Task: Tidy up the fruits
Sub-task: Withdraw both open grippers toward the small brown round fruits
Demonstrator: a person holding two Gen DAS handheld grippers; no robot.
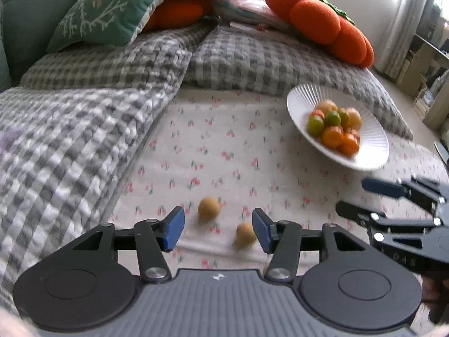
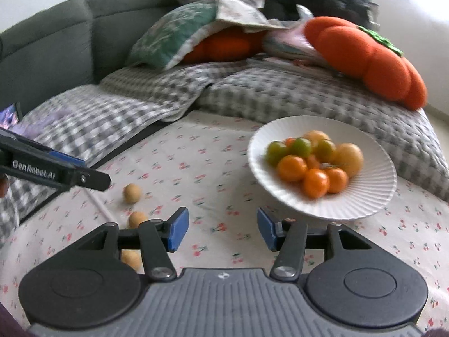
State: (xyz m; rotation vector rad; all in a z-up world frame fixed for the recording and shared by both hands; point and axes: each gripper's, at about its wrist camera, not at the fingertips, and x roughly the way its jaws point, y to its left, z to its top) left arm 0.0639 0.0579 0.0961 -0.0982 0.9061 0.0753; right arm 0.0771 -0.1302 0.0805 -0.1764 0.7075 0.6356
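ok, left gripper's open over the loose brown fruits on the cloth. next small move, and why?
Probably ease the left gripper forward and slightly right, then close on the nearer brown fruit. Its jaws are open and empty, and that fruit sits just inside the right-hand finger, off-centre. The white plate already holds the orange and green fruits, while the brown ones lie loose on the floral cloth.
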